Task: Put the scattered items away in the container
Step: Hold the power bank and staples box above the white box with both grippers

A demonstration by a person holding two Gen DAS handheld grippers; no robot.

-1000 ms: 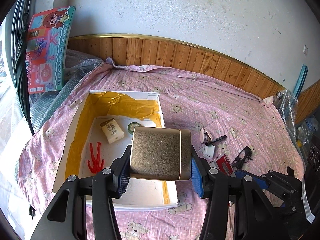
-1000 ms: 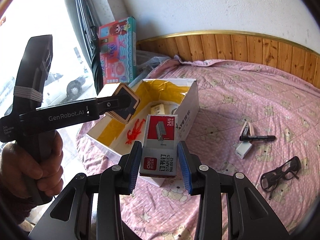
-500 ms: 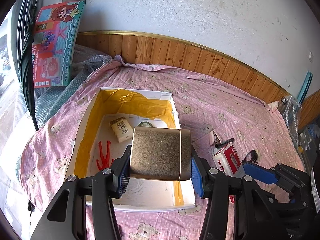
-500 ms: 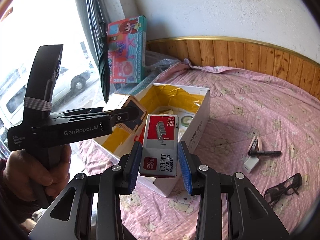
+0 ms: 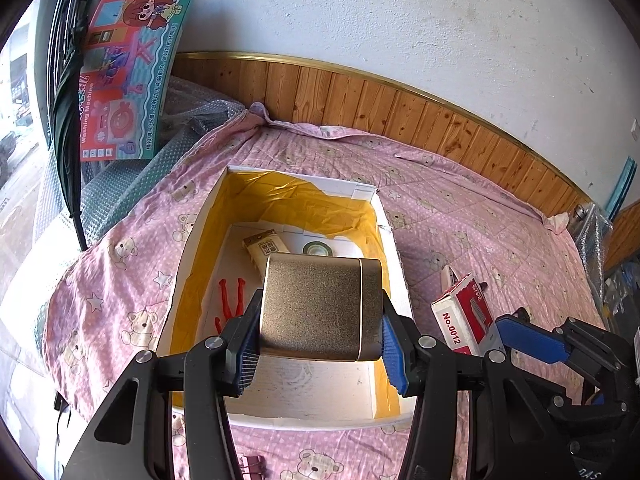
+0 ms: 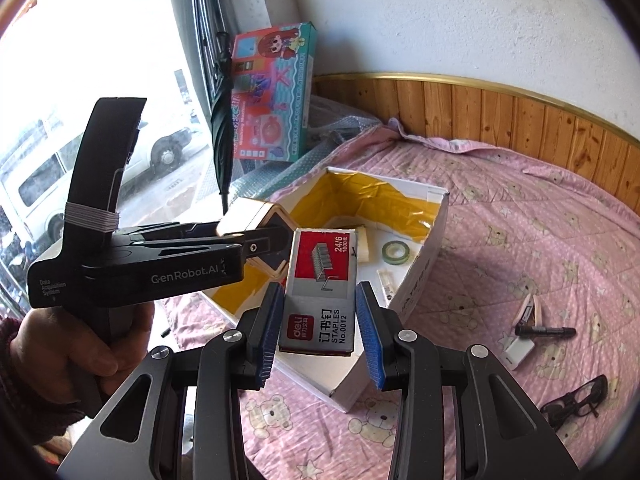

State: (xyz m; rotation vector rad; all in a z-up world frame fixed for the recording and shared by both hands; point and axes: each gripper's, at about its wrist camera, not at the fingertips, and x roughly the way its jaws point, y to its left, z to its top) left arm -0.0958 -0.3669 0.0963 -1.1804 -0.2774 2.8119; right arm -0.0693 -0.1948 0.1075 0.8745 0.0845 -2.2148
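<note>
Gold case (image 5: 320, 308): held above the open container, over its near half, with its long side lying across between the two blue pads.
Left gripper (image 5: 320, 344): jaws are closed on the gold case, one pad pressed to each end; in the right wrist view the tool (image 6: 256, 240) is seen reaching in level from the left, gripped from below by a hand (image 6: 80, 344).
Staple box (image 6: 322, 292): held upright, label toward the camera, just outside the container's near right wall and above its rim.
Right gripper (image 6: 320, 328): jaws are set against the lower sides of the staple box, which is clamped between the blue pads.
Container (image 5: 188, 248): a white box with yellow lining, standing open on the pink bedspread (image 5: 460, 216); a small carton (image 5: 264, 246), a tape roll (image 5: 318, 249) and a red clip-like item (image 5: 230, 300) lie on its floor.
Open room inside: the near part of the floor is seen bare, below the gold case.
Edges: the right wall is just beside the staple box; the far wall is well apart from both grippers.
Left outside: a pen (image 6: 546, 331), a white item (image 6: 516, 350) beside it and glasses (image 6: 576, 400) lie on the bedspread, right of the container.
</note>
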